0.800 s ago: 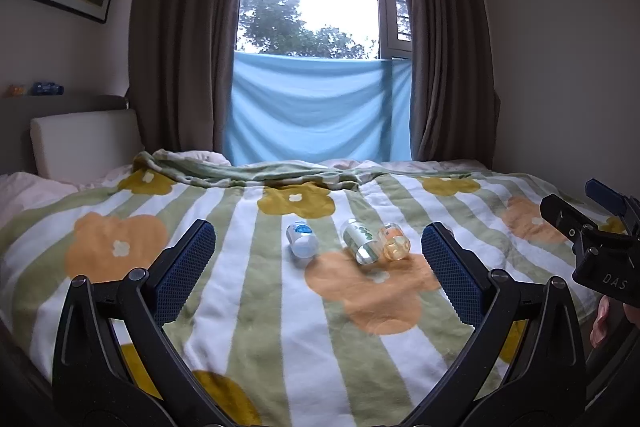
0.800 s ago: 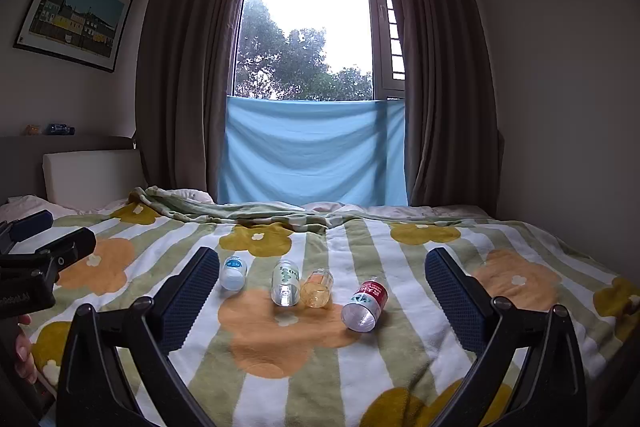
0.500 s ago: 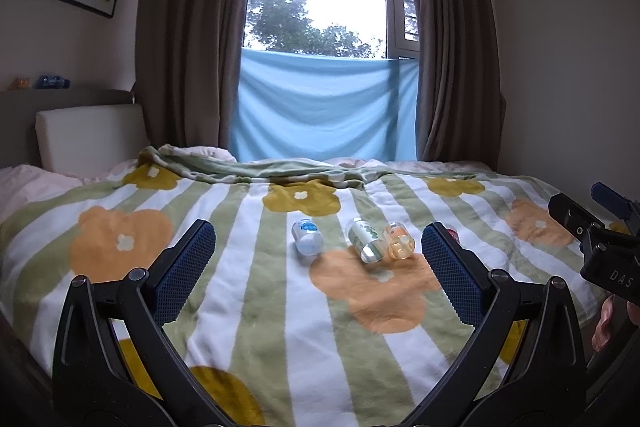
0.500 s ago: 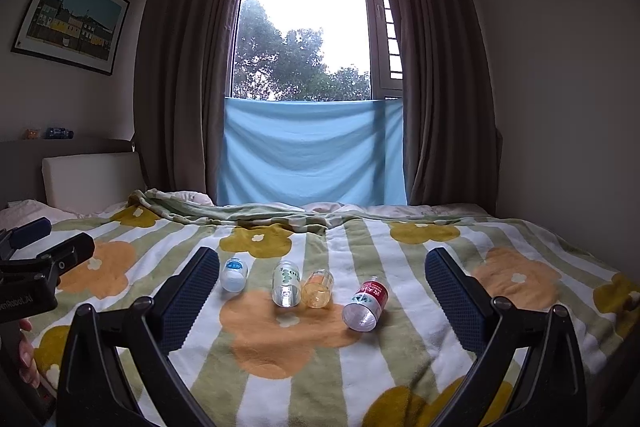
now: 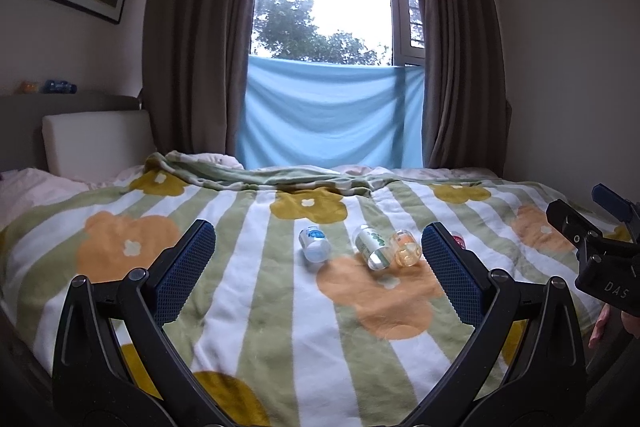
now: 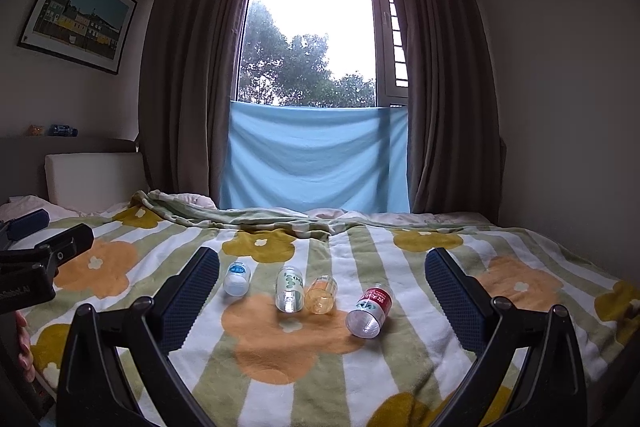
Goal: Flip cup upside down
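Several clear cups lie on their sides in a row on the flowered blanket [image 6: 280, 359]: a blue-labelled cup [image 6: 237, 279] [image 5: 314, 243], a green-labelled cup [image 6: 290, 289] [image 5: 371, 247], an amber cup [image 6: 321, 295] [image 5: 406, 247], and a red-labelled cup [image 6: 370, 311], mostly hidden behind a finger in the left wrist view [image 5: 458, 239]. My left gripper [image 5: 318, 263] is open and empty, short of the cups. My right gripper [image 6: 322, 287] is open and empty, also short of them.
The bed fills the foreground, with a white pillow [image 5: 96, 143] at the far left and a bunched blanket fold [image 6: 248, 215] at the back. Curtains and a blue cloth [image 6: 316, 159] hang at the window behind. A wall stands at the right.
The left gripper has drifted slightly, so the cups sit a little further right and lower in its view. The right view has barely shifted. Both stay open.
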Tool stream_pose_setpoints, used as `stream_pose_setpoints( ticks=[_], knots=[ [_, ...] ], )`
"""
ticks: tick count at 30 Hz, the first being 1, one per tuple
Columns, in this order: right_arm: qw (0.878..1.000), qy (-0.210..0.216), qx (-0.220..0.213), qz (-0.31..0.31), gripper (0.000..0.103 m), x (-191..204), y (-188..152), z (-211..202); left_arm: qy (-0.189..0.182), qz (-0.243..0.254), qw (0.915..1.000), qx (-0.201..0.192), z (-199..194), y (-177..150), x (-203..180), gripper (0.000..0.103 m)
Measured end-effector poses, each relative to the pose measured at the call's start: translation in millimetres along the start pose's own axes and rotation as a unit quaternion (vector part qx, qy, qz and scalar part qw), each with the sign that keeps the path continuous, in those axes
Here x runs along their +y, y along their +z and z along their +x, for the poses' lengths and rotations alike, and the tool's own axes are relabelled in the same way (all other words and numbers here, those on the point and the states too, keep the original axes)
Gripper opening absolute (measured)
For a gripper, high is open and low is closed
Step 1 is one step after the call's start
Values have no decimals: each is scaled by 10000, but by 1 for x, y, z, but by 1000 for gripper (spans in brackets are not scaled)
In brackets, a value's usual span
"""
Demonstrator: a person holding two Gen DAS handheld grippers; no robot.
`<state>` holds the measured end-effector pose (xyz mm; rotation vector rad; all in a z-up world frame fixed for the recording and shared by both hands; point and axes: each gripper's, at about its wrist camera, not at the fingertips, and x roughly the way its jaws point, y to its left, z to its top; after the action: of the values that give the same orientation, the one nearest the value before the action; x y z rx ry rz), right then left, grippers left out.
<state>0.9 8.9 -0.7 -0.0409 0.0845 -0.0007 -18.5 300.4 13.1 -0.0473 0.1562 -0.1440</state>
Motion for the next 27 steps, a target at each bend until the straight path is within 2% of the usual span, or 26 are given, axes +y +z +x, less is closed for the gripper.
stream_pose_setpoints(
  ticks=[27],
  knots=[
    [9998, 169, 94, 82, 103, -2, 0, -2, 60, -110, 9999, -12, -2, 1, 7, 103]
  ],
)
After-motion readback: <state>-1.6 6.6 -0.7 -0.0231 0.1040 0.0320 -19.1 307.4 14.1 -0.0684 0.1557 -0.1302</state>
